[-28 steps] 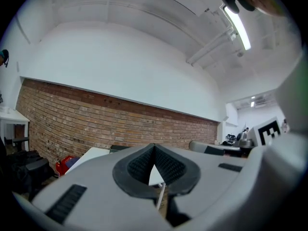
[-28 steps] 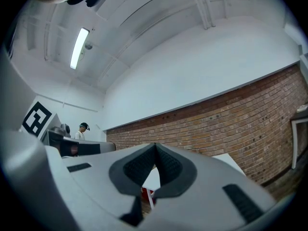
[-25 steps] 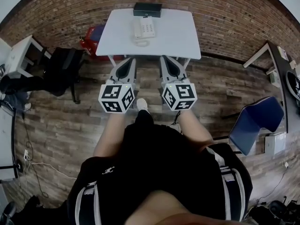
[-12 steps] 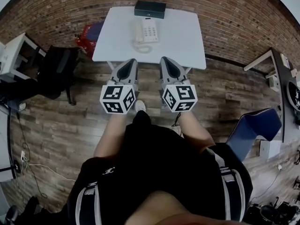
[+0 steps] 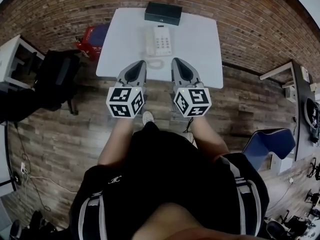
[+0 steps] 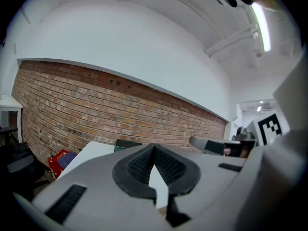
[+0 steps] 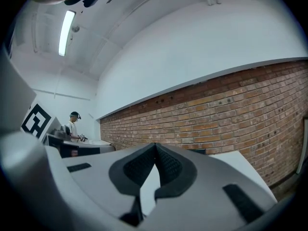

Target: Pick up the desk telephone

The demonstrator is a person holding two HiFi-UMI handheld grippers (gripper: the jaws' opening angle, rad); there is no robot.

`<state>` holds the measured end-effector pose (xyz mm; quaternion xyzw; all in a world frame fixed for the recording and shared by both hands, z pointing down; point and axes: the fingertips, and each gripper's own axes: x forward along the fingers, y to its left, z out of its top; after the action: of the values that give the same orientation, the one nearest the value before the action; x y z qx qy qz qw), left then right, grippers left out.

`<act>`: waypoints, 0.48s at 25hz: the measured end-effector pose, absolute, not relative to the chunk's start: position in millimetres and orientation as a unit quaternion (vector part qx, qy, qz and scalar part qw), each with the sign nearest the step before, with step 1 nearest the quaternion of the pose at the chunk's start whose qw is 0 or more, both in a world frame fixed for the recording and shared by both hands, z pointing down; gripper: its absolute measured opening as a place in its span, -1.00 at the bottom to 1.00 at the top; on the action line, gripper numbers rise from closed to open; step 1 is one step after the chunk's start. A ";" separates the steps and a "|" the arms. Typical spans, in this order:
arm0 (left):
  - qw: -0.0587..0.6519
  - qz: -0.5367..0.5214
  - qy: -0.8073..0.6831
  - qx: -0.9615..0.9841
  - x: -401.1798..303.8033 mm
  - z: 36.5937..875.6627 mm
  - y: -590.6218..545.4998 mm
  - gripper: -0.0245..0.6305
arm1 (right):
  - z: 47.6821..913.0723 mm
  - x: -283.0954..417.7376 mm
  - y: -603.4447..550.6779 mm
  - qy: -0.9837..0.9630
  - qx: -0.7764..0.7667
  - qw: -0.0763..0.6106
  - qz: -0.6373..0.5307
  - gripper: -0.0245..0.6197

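A white desk telephone (image 5: pixel 157 41) with a coiled cord lies on the white table (image 5: pixel 200 54), toward its far middle. My left gripper (image 5: pixel 139 64) and right gripper (image 5: pixel 177 62) are held side by side over the table's near edge, both shut and empty. The phone lies a short way beyond their tips. In the left gripper view the jaws (image 6: pixel 154 146) meet at the tips, with the table top (image 6: pixel 91 150) showing past them. The right gripper view shows the same closed jaws (image 7: pixel 155 145) before the brick wall; the phone is hidden in both gripper views.
A dark box (image 5: pixel 163 13) stands at the table's far edge by the brick wall (image 5: pixel 250 19). A red bag (image 5: pixel 92 36) and a black chair (image 5: pixel 55 76) are at the left, a blue chair (image 5: pixel 270 144) at the right. A person (image 7: pixel 73 124) works at a distant desk.
Both grippers, still shut, have come forward together toward the table; their tips now reach its near edge. The table and phone look nearer and larger.
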<state>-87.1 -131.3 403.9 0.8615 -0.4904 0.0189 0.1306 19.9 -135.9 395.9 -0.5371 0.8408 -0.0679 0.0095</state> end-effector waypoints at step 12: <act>0.155 0.055 -0.465 0.870 -88.3 426.4 -252.8 -0.93 | 405.9 31.0 -249.2 0.814 -0.573 0.013 -0.093 -0.93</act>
<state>-88.3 -252.8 426.4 0.8696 -0.4654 0.0548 0.1553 31.0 -249.2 405.9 -0.5727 0.8143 -0.0930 0.0131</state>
